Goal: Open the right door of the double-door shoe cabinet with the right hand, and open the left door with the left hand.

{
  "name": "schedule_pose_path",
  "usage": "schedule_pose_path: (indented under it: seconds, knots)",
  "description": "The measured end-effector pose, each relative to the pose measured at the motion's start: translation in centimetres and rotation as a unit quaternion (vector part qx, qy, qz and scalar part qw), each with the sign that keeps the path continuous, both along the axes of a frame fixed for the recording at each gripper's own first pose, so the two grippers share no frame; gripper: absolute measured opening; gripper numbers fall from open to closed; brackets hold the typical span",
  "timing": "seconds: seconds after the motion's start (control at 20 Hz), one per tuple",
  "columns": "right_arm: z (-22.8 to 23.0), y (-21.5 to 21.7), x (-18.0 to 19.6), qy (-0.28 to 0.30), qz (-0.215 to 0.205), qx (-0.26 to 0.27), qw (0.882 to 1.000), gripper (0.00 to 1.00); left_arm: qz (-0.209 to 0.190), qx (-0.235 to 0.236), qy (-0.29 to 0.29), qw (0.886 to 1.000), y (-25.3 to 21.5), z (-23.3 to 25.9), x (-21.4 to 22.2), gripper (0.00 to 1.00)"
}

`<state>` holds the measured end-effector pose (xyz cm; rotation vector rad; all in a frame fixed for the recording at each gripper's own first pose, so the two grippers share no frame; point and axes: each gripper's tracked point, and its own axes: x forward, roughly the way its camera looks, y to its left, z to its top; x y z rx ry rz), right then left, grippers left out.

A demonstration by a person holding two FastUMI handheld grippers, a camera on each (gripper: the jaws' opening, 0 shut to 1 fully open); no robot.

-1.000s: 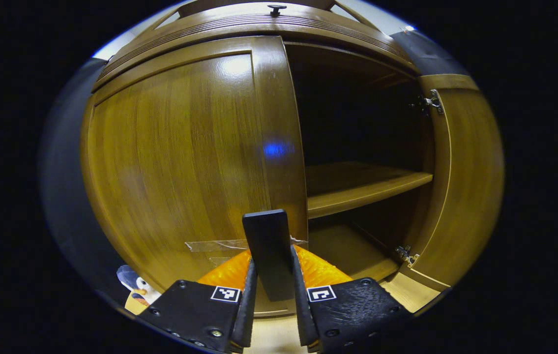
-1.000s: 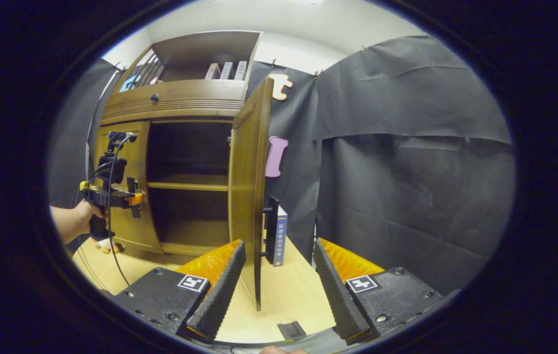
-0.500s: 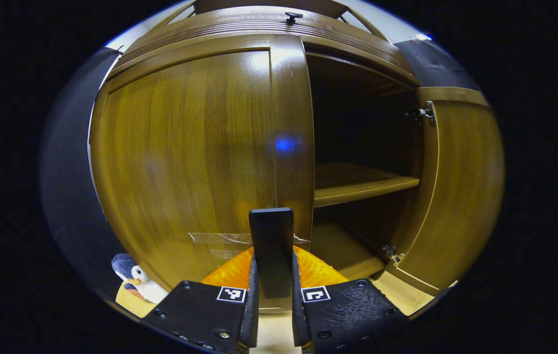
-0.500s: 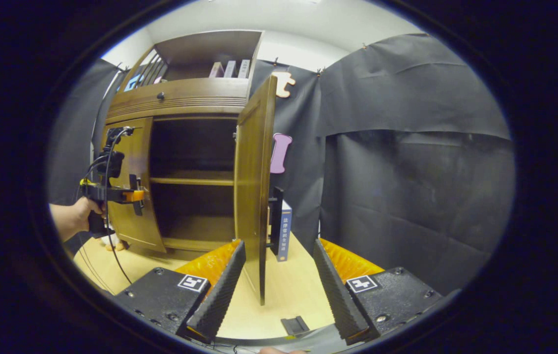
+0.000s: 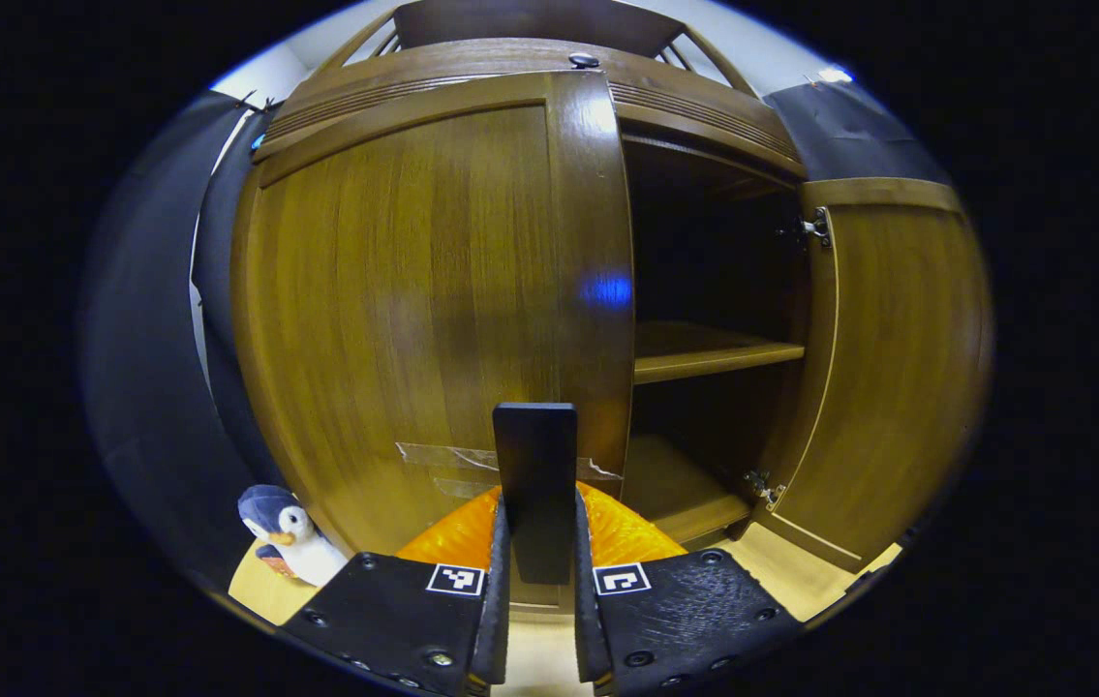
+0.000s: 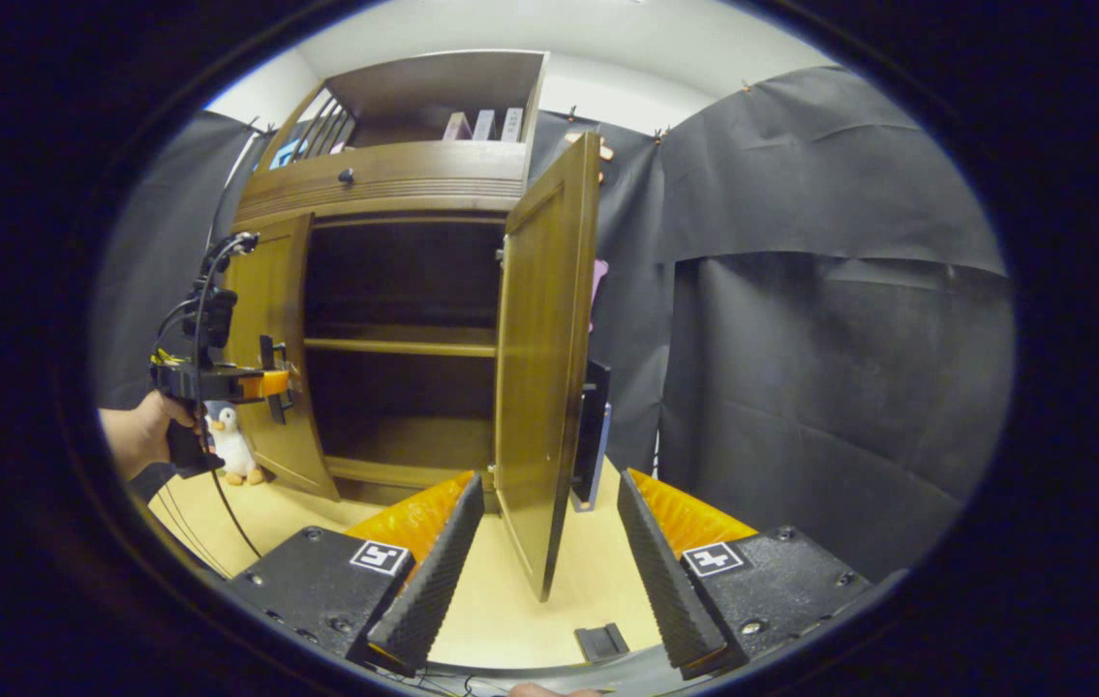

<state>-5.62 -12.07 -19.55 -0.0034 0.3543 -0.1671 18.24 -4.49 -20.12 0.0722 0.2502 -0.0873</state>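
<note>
Cabinet (image 6: 384,179) stands on a light wooden table (image 6: 510,600) against the black booth wall. Right door (image 6: 544,339) is swung wide open, its free edge toward the right gripper (image 6: 541,552), whose fingers are spread apart on either side of the door's lower corner without touching it. Left door (image 5: 433,290) is slightly ajar, opened only a little way at its inner edge. Left gripper (image 5: 536,590) is clenched on the dark handle (image 5: 535,484) at the lower inner edge of that door, with both fingers pressing the handle's sides. In the right gripper view, a hand (image 6: 137,440) holds the left gripper at the left door. One shelf (image 6: 401,344) divides the dark interior. A toy penguin (image 5: 283,537) stands on the table beside the cabinet's left side.
</note>
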Motion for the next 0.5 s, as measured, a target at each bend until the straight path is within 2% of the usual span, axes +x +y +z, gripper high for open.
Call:
schedule_pose_path:
  seconds: [0.2, 0.5]
  knots:
    - [0.1, 0.9, 0.5, 0.000, 0.016, 0.000, 1.000, 0.88, 0.007, -0.015, 0.001, 1.000, 0.5, 0.1, -1.7, 0.27]
    - [-0.3, 2.6, 1.6, 0.013, 0.039, 0.005, 0.999, 0.88, 0.018, -0.012, -0.004, 1.000, 1.7, 0.3, -4.1, 0.27]
